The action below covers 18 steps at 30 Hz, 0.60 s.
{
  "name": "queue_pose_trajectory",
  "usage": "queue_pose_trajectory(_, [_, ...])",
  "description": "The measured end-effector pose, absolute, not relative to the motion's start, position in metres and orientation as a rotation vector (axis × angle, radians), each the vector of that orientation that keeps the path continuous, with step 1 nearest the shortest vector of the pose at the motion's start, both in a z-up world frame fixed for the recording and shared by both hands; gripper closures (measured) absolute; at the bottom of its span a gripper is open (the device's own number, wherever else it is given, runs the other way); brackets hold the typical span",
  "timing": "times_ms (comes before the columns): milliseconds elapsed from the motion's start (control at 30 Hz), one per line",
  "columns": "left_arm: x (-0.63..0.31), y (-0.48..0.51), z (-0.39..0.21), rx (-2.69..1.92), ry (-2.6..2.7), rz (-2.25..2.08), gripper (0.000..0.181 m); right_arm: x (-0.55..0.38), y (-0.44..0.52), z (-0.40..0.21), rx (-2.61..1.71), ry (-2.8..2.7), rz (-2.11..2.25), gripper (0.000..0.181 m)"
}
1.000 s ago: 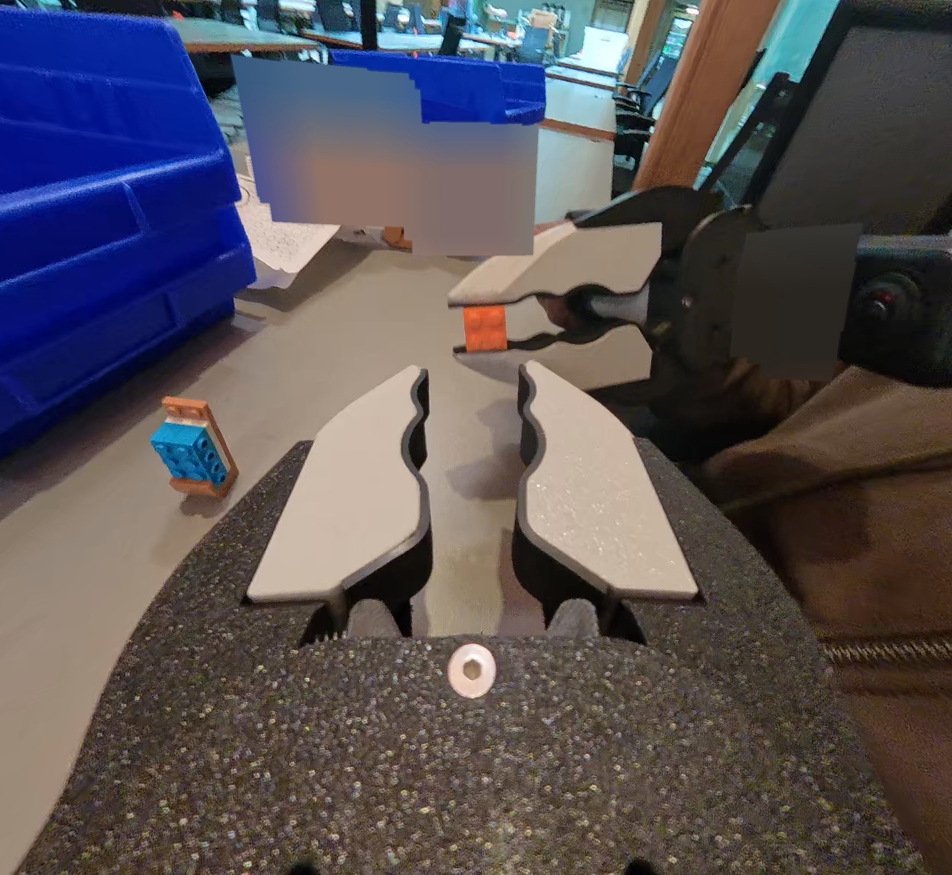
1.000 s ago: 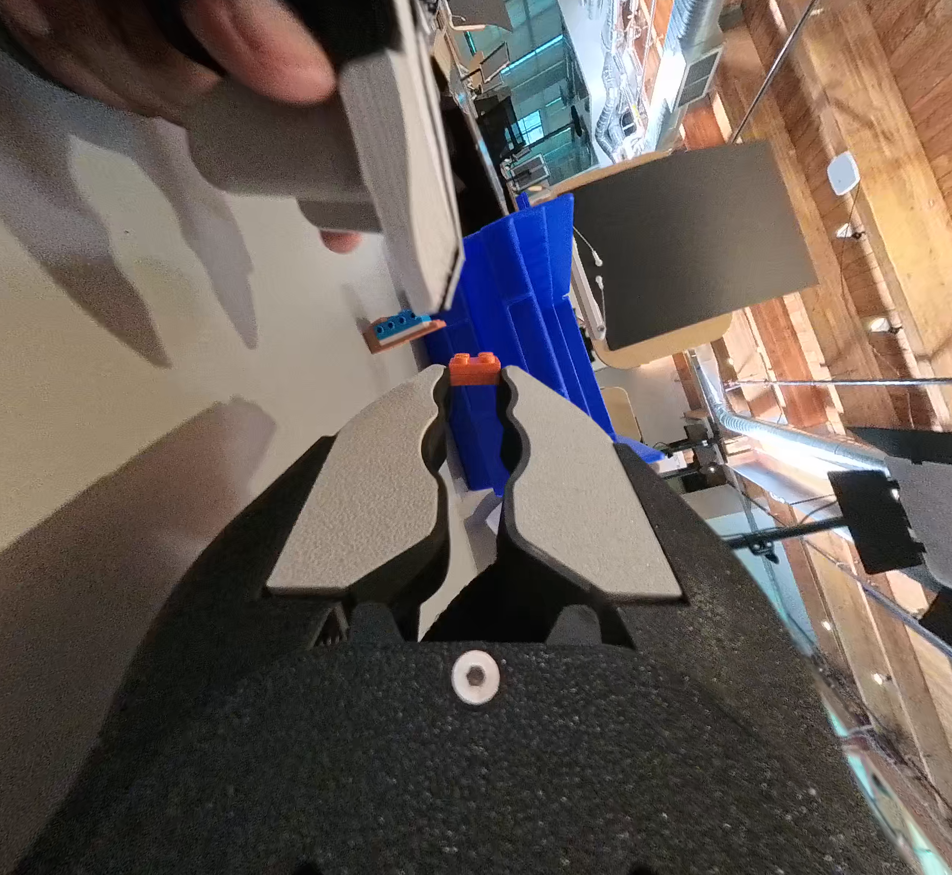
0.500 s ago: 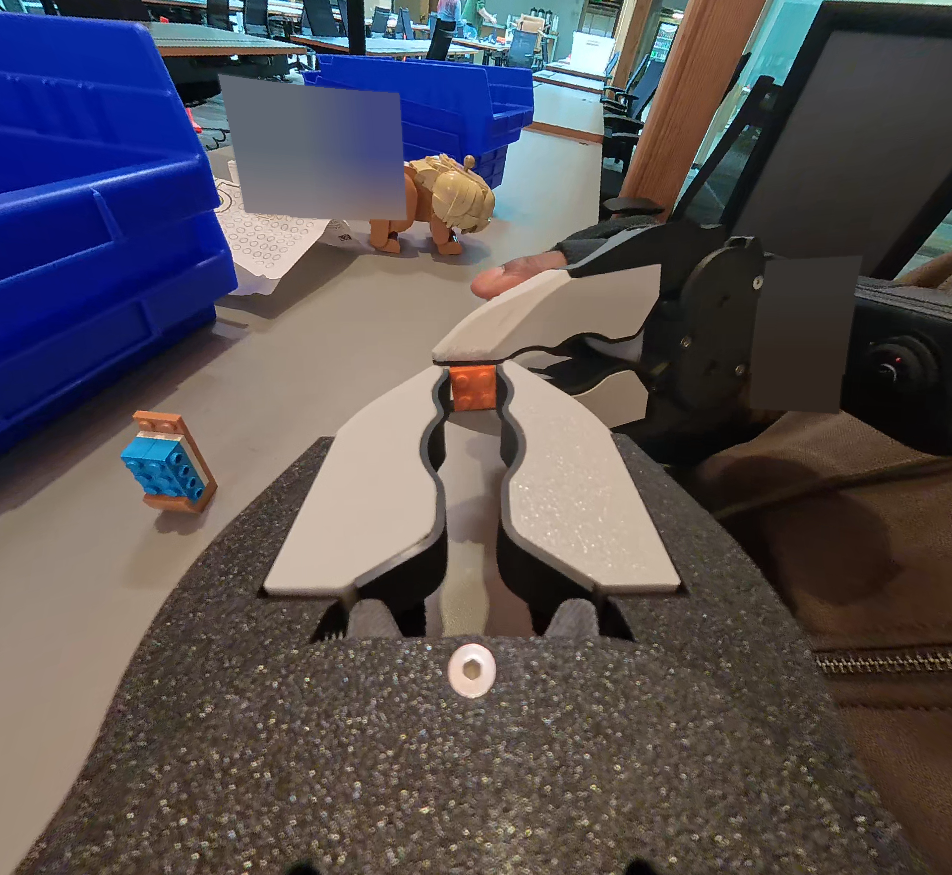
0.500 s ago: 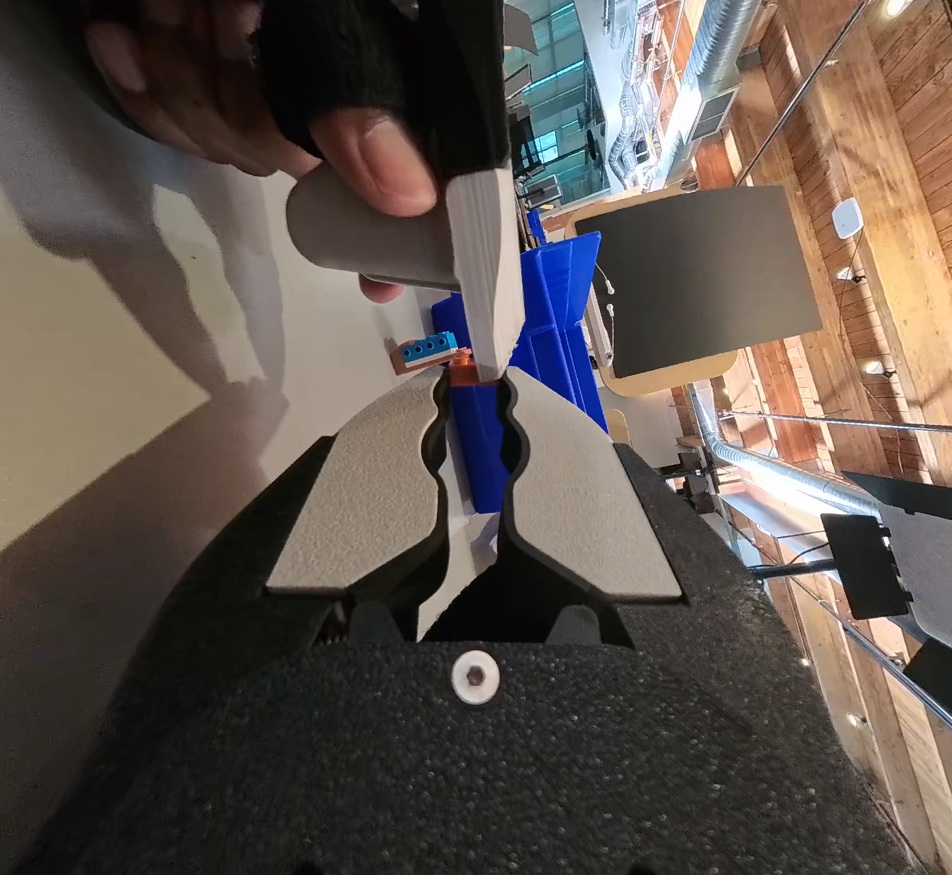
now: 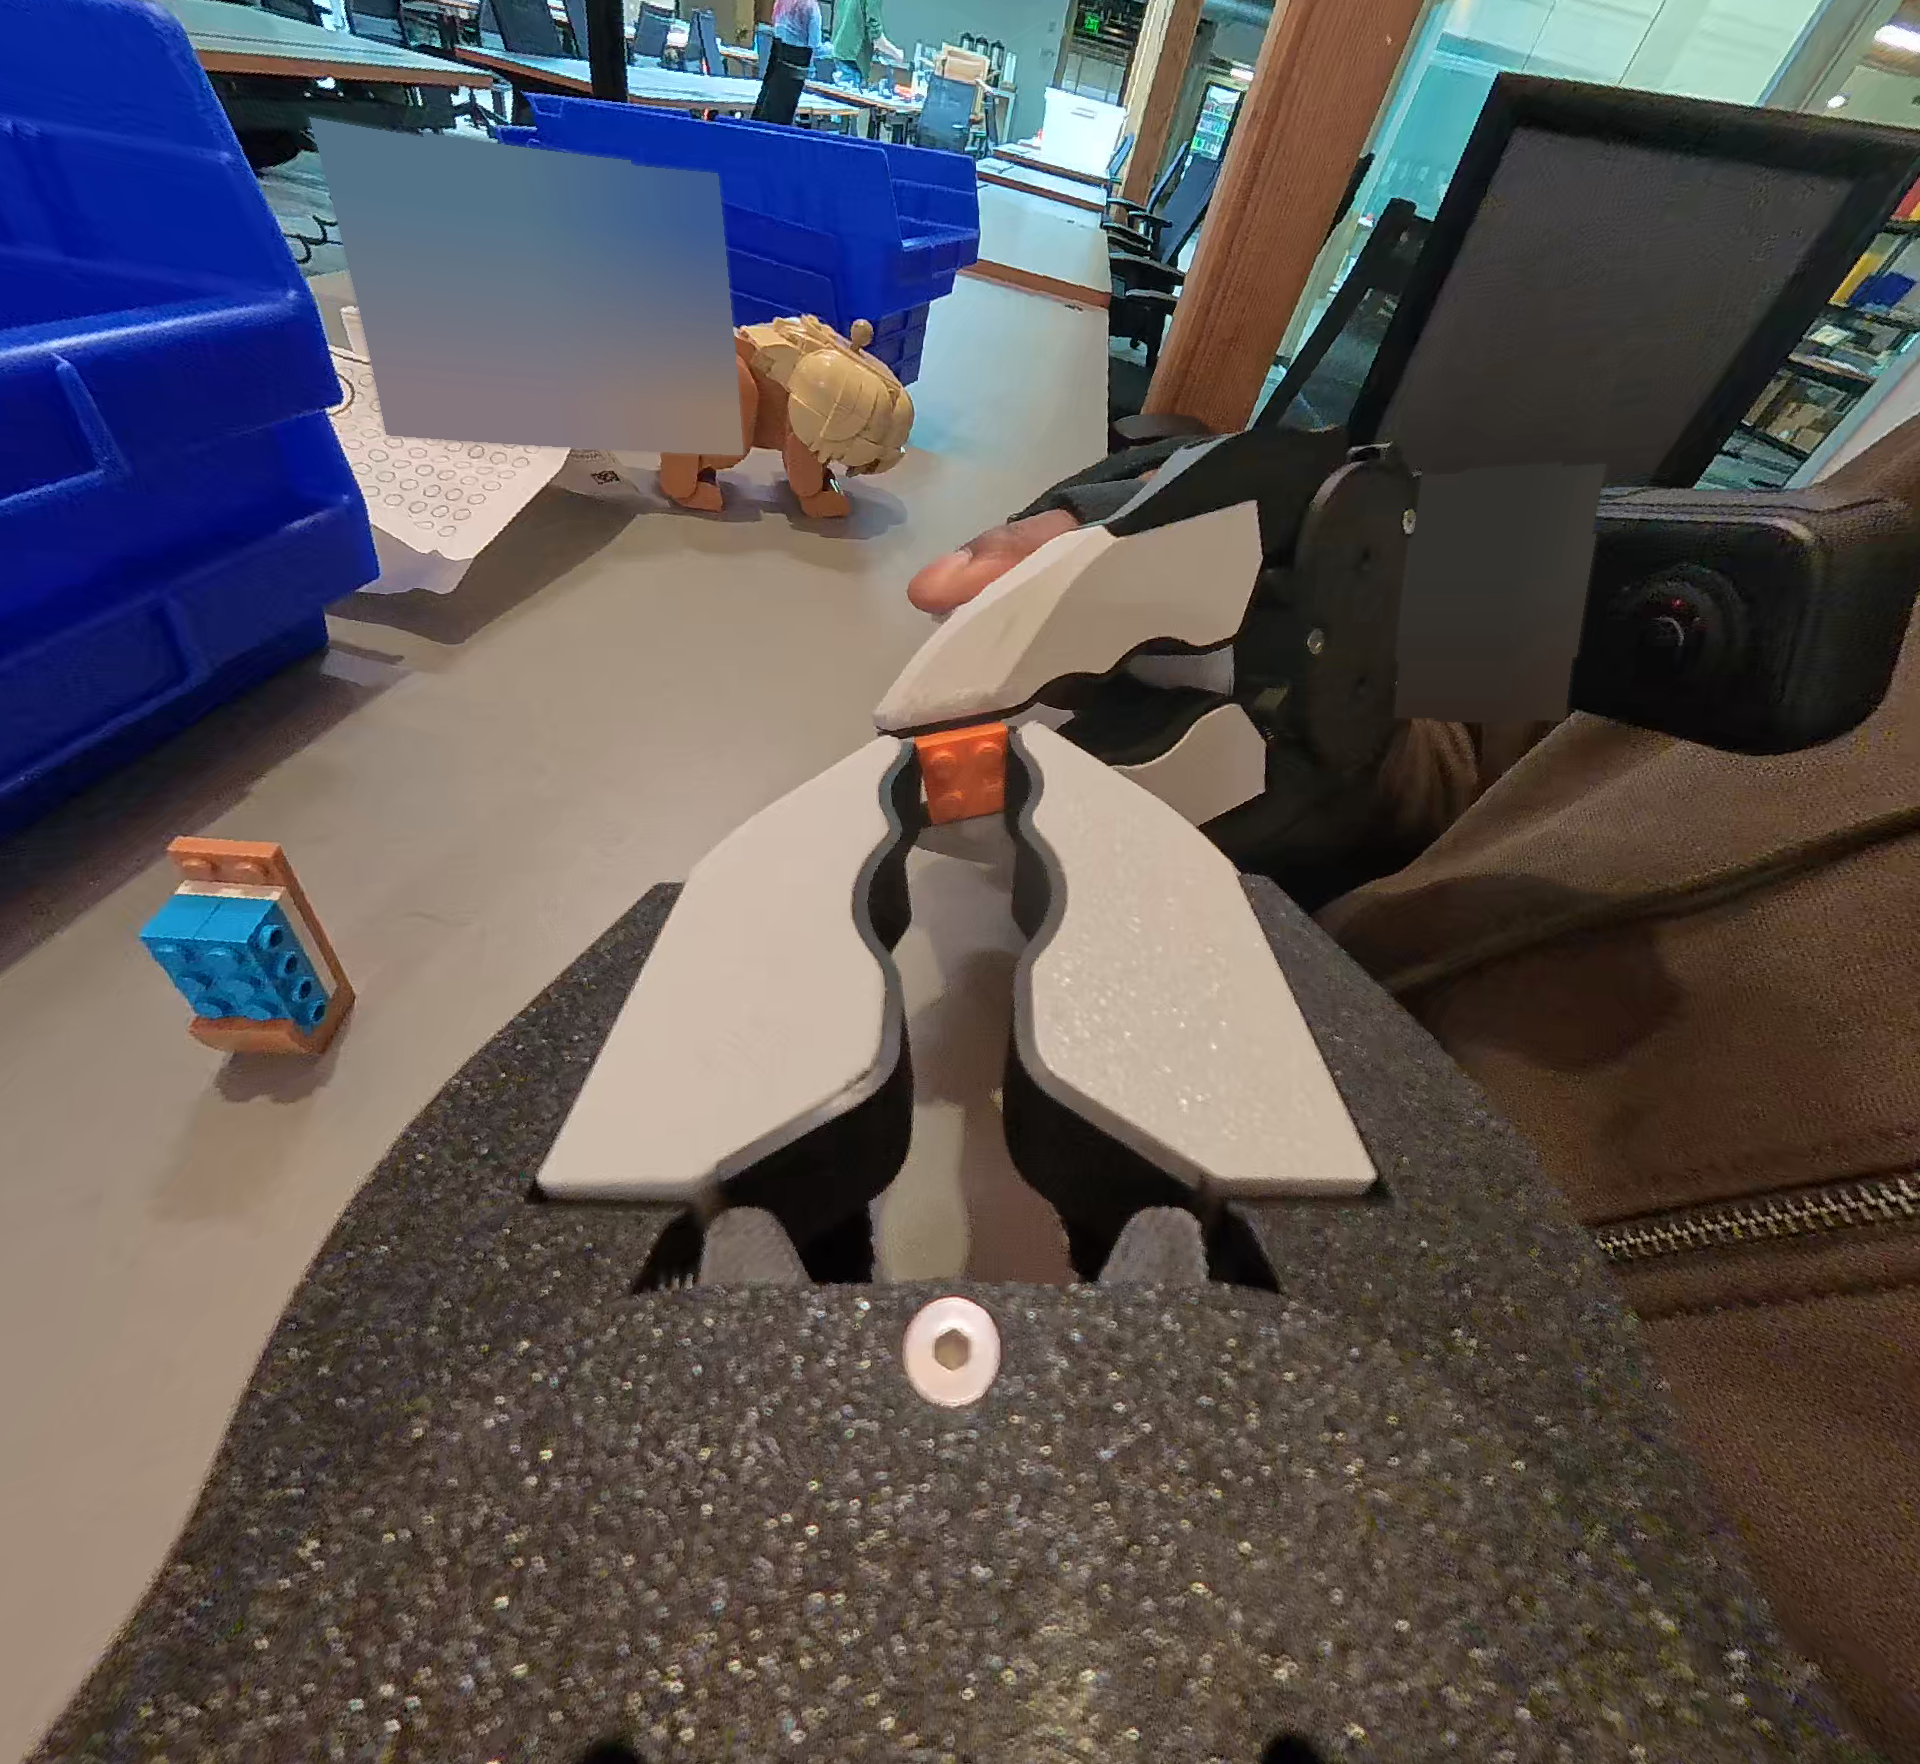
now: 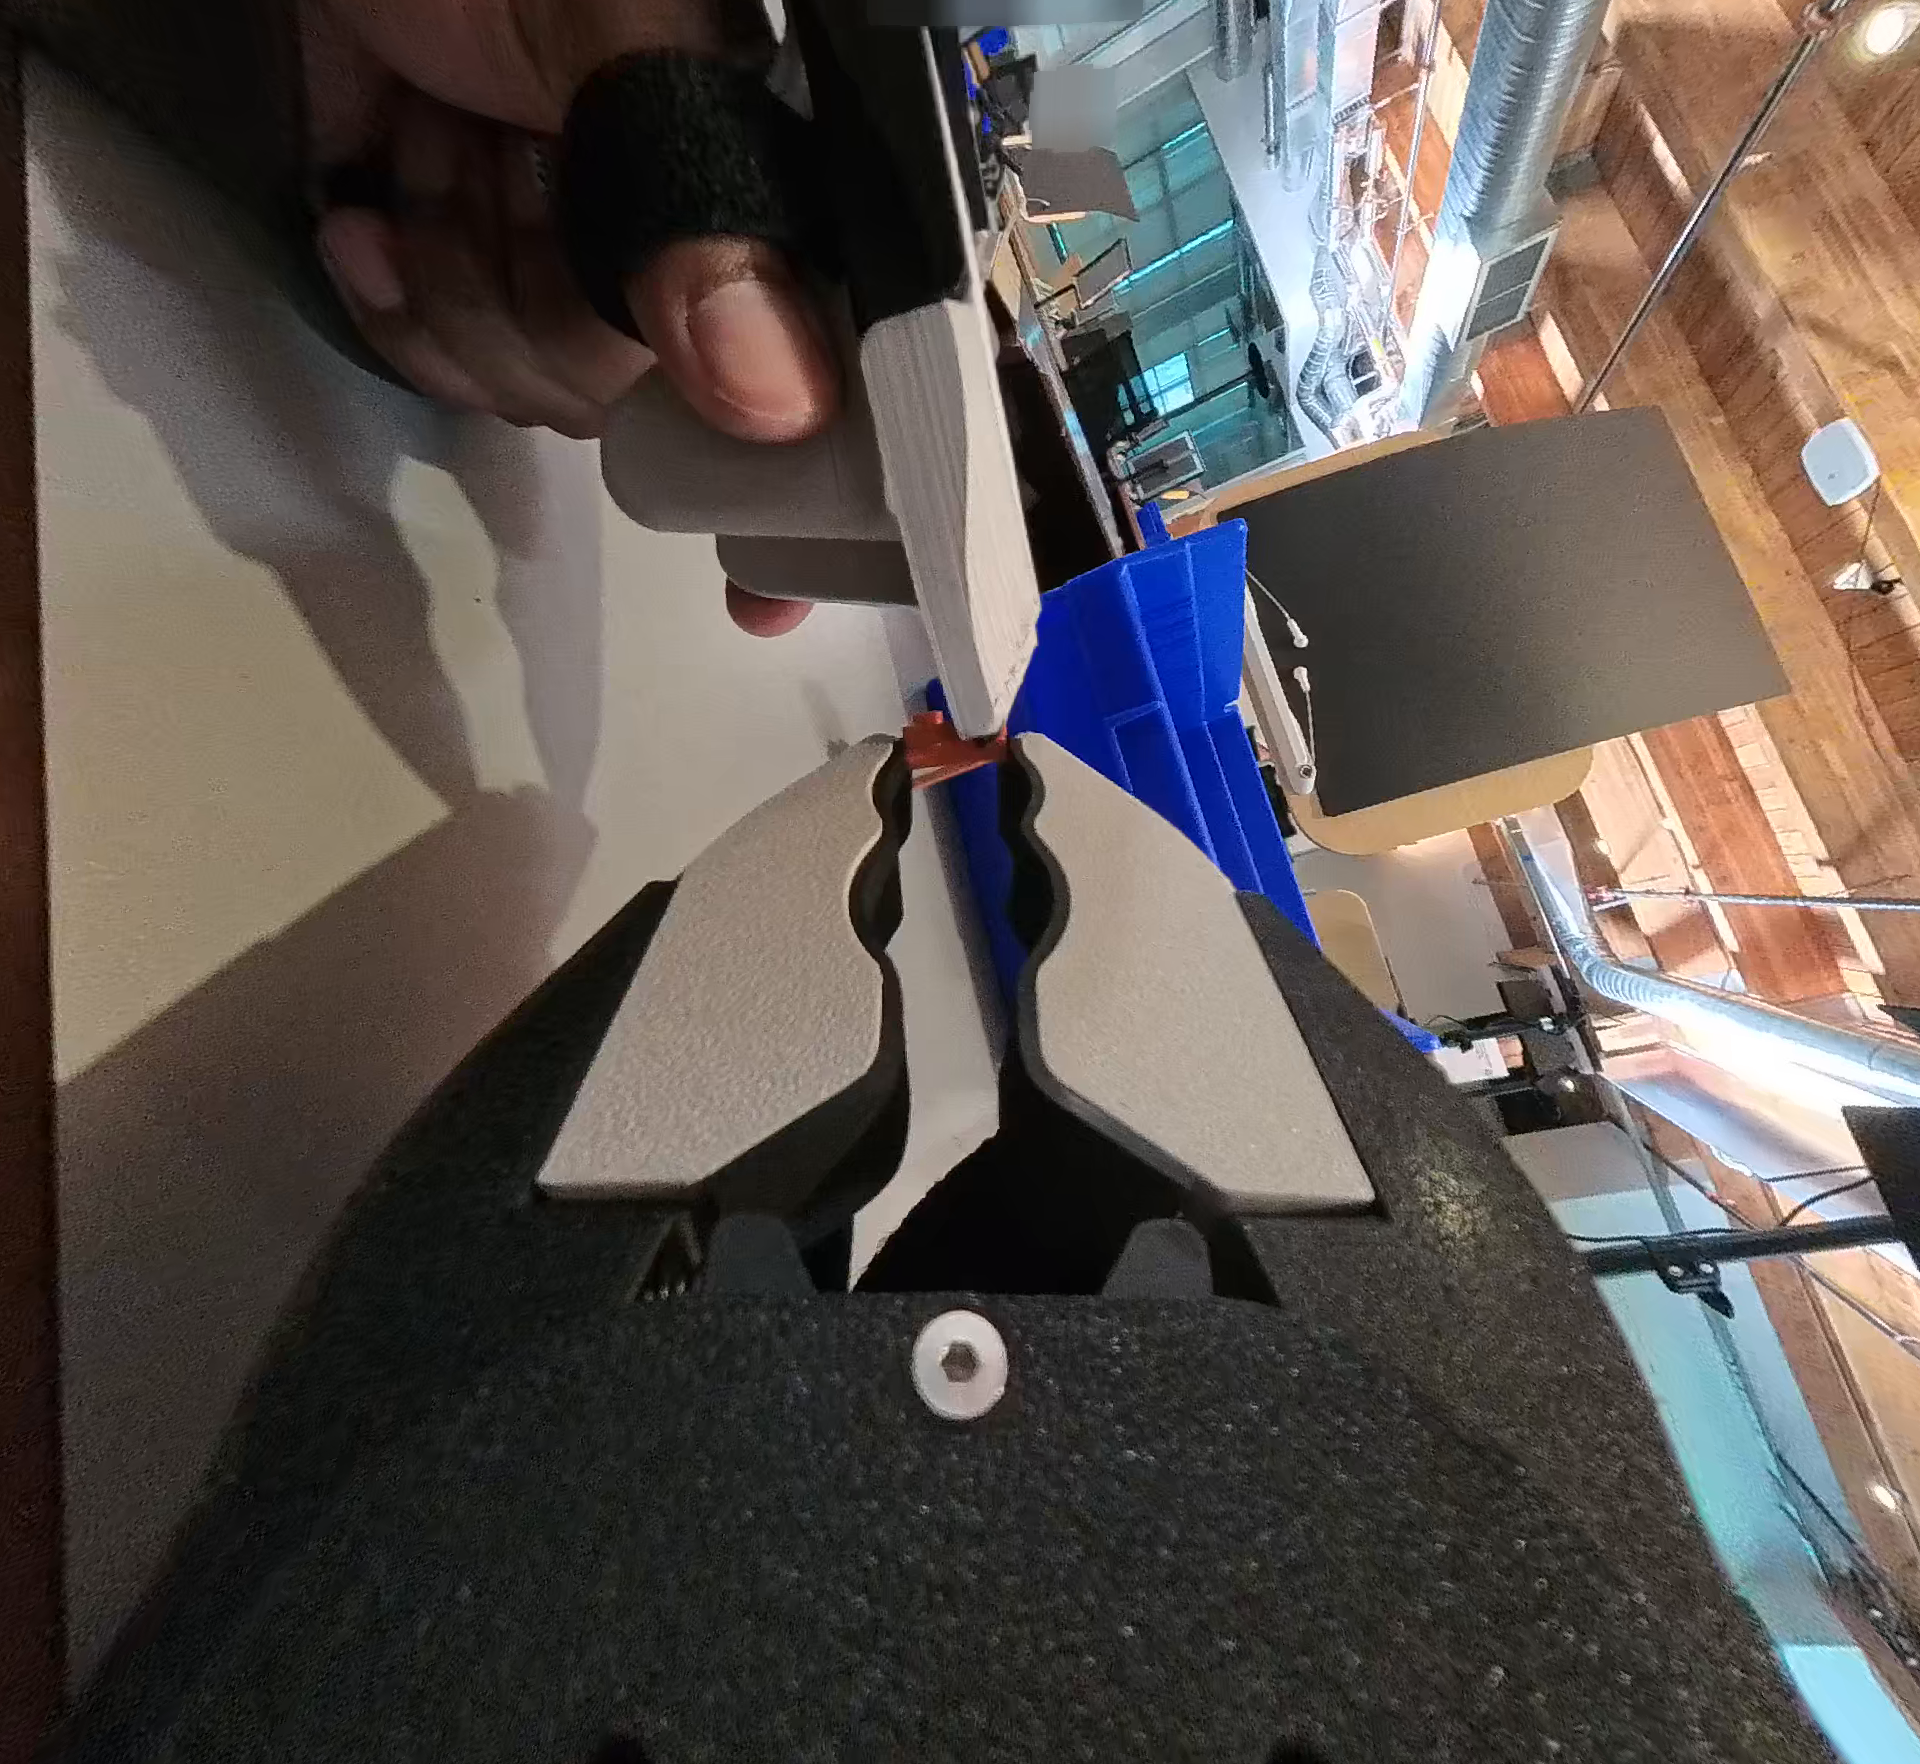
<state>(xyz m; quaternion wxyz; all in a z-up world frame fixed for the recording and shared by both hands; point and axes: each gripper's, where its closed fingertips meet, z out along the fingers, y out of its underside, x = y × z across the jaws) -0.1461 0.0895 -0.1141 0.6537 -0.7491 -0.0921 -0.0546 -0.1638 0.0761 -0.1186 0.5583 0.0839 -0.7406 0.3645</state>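
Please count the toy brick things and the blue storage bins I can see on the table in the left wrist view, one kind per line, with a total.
Orange brick, gripped between both hand-held grippers: 1
Blue-and-brown brick assembly on the table: 1
Tan brick-built lion: 1
Blue storage bins, near left stack and far stack: 2 stacks; the number of bins in each cannot be told
Total: 5

Nothing legible in either view.
A white paper sheet printed with rows of small circles lies at ten o'clock on the grey tabletop, beside the big blue plastic bin. A small black square code mark at its edge is too small to read. Far off at twelve o'clock, a small green lit sign is too blurred to make out.
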Motion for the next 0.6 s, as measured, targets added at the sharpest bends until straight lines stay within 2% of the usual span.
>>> queue_pose_trajectory(600, [-0.1457, 0.09, -0.1121, -1.678, -0.199, -0.104, 0.166, -0.1636, 0.0782, -0.1162, 0.149, -1.776, 0.919, 0.164])
